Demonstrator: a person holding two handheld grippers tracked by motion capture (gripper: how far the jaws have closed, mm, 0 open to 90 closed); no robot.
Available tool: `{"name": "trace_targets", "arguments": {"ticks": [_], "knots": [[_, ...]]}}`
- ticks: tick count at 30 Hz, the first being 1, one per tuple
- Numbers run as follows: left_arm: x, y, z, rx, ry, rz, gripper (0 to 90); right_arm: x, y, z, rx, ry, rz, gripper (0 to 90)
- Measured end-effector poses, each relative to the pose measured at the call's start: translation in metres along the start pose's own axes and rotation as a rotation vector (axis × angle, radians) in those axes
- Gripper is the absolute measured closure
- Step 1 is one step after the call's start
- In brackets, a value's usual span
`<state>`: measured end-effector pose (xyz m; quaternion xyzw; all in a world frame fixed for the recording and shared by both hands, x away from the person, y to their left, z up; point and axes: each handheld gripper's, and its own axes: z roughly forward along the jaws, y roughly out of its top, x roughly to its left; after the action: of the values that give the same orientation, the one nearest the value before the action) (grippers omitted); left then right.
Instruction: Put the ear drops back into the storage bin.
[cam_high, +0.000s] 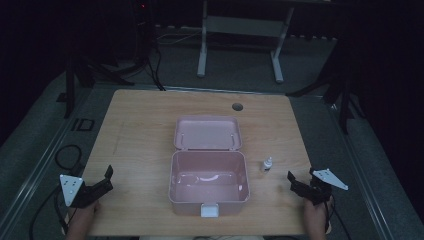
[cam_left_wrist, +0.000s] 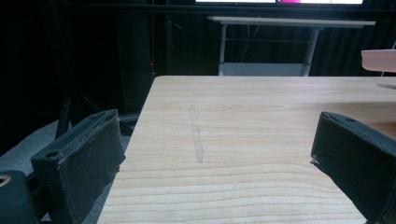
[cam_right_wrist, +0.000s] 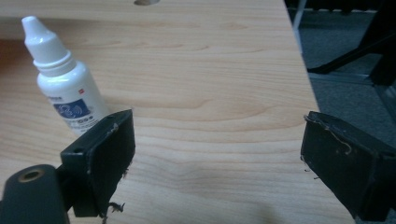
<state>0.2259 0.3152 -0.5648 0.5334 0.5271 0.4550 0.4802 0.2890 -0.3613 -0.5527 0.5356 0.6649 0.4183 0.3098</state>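
In the high view, a pink box (cam_high: 209, 182) sits mid-table (cam_high: 140, 130) with its lid (cam_high: 207, 133) swung fully back, a small white dropper bottle (cam_high: 266, 164) upright just right of it; my left gripper (cam_high: 100, 184) and right gripper (cam_high: 299, 184) flank the box near the front edge. The left gripper view shows my jaws spread wide over bare wood, with a scratch line (cam_left_wrist: 196, 135) unseen from above. The right gripper view shows my jaws parted and empty, the bottle (cam_right_wrist: 63, 79) just beyond the left jaw, its blue label (cam_right_wrist: 74, 111) legible here.
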Motion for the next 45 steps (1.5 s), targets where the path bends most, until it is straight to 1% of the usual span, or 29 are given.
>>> {"name": "trace_targets", "arguments": {"ticks": [1,7,8,11,14,15,16,17,18,19,20,21,22,23,24,25,26,27,29,31,32,33,36,38,39,40,44,45], "knots": [[0.0,0.0,0.0,-0.001,-0.002,0.001,2.3,0.0,0.0,0.001,0.006,0.005,-0.003,9.8],[0.0,0.0,0.0,0.001,-0.001,0.002,2.3,0.003,0.001,0.003,0.038,-0.008,-0.024,9.8],[0.0,0.0,0.0,0.001,-0.001,-0.002,2.3,0.004,0.002,0.005,0.062,-0.01,-0.031,9.8],[0.0,0.0,0.0,-0.001,-0.003,0.002,2.3,0.005,0.003,0.008,0.089,-0.008,-0.043,9.8],[0.0,0.0,0.0,-0.001,-0.003,-0.002,2.3,0.006,0.004,0.011,0.169,0.028,-0.049,9.8],[0.0,0.0,0.0,0.0,-0.002,-0.004,2.3,0.006,0.004,0.011,0.169,0.028,-0.049,9.8],[0.001,0.0,0.0,0.0,-0.003,-0.005,2.3,0.007,0.004,0.012,0.205,0.051,-0.058,9.8],[0.001,0.0,0.0,-0.001,-0.003,-0.004,2.3,0.008,0.004,0.012,0.221,0.053,-0.069,9.8],[0.001,0.0,0.0,-0.002,-0.003,-0.004,2.3,0.009,0.005,0.01,0.229,0.051,-0.078,10.3],[0.001,0.0,0.0,-0.002,-0.003,-0.004,2.3,0.009,0.006,0.009,0.237,0.06,-0.08,12.9],[0.001,0.0,0.0,-0.002,-0.002,-0.004,2.3,0.009,0.007,0.009,0.254,0.071,-0.084,12.6],[0.001,0.0,0.0,-0.002,-0.002,-0.004,2.3,0.009,0.007,0.009,0.254,0.071,-0.084,12.6],[0.001,0.0,0.0,-0.001,-0.002,-0.004,2.3,0.009,0.008,0.009,0.275,0.079,-0.087,12.7],[0.001,0.0,0.0,-0.001,-0.002,-0.004,2.3,0.009,0.008,0.009,0.275,0.079,-0.087,12.7],[0.001,0.0,0.0,-0.001,-0.002,-0.003,2.3,0.01,0.009,0.008,0.296,0.092,-0.091,12.7],[0.0,0.0,0.0,-0.001,-0.002,-0.003,2.3,0.011,0.012,0.007,0.331,0.103,-0.107,12.6],[0.0,0.0,0.0,-0.001,-0.002,-0.003,2.3,0.012,0.015,0.007,0.379,0.127,-0.114,12.4],[0.0,0.0,0.0,-0.001,-0.003,-0.003,2.3,0.012,0.016,0.007,0.4,0.129,-0.121,12.4],[0.0,0.0,0.0,0.0,-0.003,-0.004,2.3,0.013,0.019,0.006,0.43,0.124,-0.141,12.4],[0.0,0.0,0.0,-0.001,-0.004,-0.003,2.3,0.012,0.023,0.006,0.459,0.14,-0.139,12.4],[0.0,0.0,0.0,-0.001,-0.004,-0.003,2.3,0.012,0.023,0.006,0.459,0.14,-0.139,12.4],[0.0,0.0,0.0,0.0,-0.005,0.003,2.3,0.013,0.027,0.006,0.504,0.15,-0.164,12.2],[0.0,0.0,0.0,0.001,-0.007,0.003,2.3,0.016,0.031,0.006,0.586,0.158,-0.214,11.5],[0.0,0.0,0.0,0.001,-0.007,0.003,2.3,0.018,0.034,0.005,0.637,0.175,-0.231,11.5],[0.0,0.0,0.0,0.001,-0.007,0.003,2.3,0.018,0.034,0.005,0.637,0.175,-0.231,11.5],[0.0,0.0,0.0,0.001,-0.007,0.004,2.3,0.02,0.037,0.004,0.678,0.188,-0.255,11.4],[0.0,0.0,0.0,0.001,-0.005,0.002,2.3,0.025,0.045,0.002,0.75,0.206,-0.302,11.5],[0.0,0.0,0.0,0.002,-0.004,0.001,2.3,0.025,0.045,0.002,0.75,0.206,-0.302,11.5]]}}
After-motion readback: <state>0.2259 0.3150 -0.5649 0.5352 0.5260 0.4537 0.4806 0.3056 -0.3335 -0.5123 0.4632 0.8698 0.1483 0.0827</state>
